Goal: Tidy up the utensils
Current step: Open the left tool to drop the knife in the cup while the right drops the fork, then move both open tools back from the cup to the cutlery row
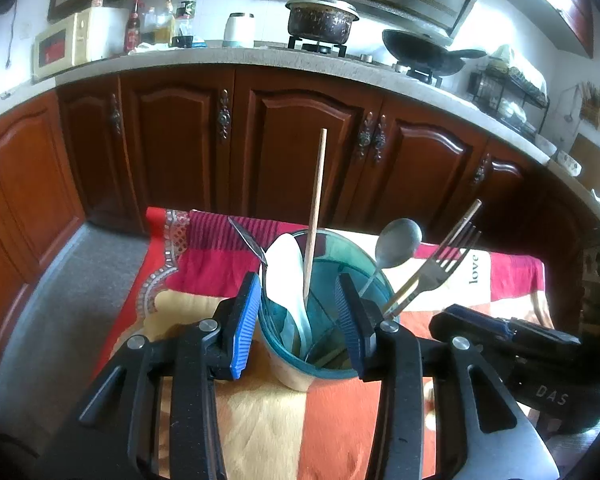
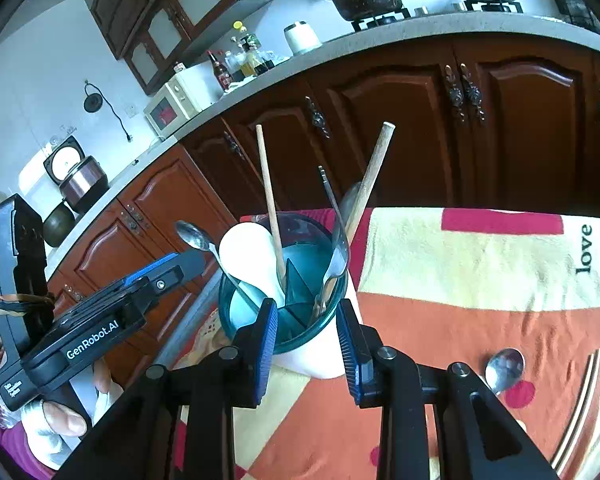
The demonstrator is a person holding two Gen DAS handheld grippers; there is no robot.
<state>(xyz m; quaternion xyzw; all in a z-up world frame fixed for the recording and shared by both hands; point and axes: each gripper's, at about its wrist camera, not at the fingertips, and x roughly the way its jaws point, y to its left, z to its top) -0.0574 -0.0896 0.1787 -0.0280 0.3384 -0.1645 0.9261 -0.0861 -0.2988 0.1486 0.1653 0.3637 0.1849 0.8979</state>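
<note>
We see a teal translucent plastic utensil holder (image 1: 324, 344) standing on the patchwork cloth-covered tabletop (image 2: 480, 280), with internal dividers. In it stand a white plastic spoon (image 1: 286, 276), a slim wooden chopstick (image 1: 315, 216), a small steel teaspoon (image 2: 194, 236) leaning out to the left, and, on the right side, a steel fork (image 1: 440, 268), a grey metal spoon (image 1: 396, 246) and a second wooden stick (image 2: 370, 180). In the right wrist view, another steel spoon (image 2: 504, 368) lies on the tabletop to the right of the holder, beside a pair of chopsticks (image 2: 578, 404). Behind the tabletop runs a row of dark wooden cabinets (image 1: 300, 140) under a stone counter (image 1: 220, 58).
</note>
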